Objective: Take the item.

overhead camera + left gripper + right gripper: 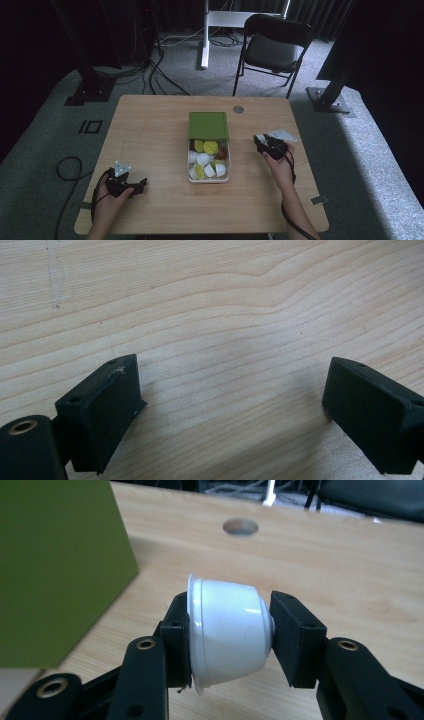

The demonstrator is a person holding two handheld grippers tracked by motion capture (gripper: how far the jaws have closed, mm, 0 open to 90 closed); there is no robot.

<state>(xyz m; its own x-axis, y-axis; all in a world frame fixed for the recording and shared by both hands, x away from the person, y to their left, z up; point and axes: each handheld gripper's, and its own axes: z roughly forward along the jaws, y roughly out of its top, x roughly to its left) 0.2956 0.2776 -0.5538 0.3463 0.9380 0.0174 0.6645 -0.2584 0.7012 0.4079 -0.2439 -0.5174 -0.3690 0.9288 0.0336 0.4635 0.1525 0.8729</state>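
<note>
One white capsule (260, 138) is seen in the high view, pinched by the right gripper (262, 141) above the table (150, 130), just to the right of the clear container (208, 176) of white and yellow capsules whose green lid (208, 124) lies slid back; the left gripper (142, 182) rests well apart at the near left. In the left gripper view its jaws are spread wide over bare wood, with nothing between them. In the right gripper view the capsule (227, 632) is clamped end to end, flanged rim against one pad (176, 642) and narrow base against the other. It is judged light, thin-walled plastic, smooth and easily dented; a gentle grip across rim and base, as held, is judged safest.
</note>
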